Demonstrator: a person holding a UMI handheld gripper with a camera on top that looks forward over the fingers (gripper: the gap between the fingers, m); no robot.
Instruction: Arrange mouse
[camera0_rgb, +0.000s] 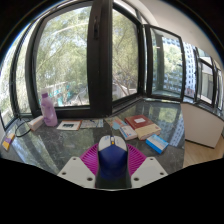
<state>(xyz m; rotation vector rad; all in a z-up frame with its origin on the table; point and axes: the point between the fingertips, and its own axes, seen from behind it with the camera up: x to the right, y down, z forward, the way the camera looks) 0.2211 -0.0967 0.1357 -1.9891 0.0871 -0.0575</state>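
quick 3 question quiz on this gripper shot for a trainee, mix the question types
1. True or false: the mouse sits between the gripper fingers.
2. What colour is the bottle standing by the window? A) pink B) green C) black
3. Fill in: beyond the fingers, to one side, a stack of ____ lies on the table.

Key: 1 true; 2 A; 3 books. Whether the pads actually press the mouse cannot be told from this view.

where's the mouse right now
In the gripper view the mouse sits between the gripper's two pink-padded fingers, above the dark glass table, with the stack of books beyond it to the right.
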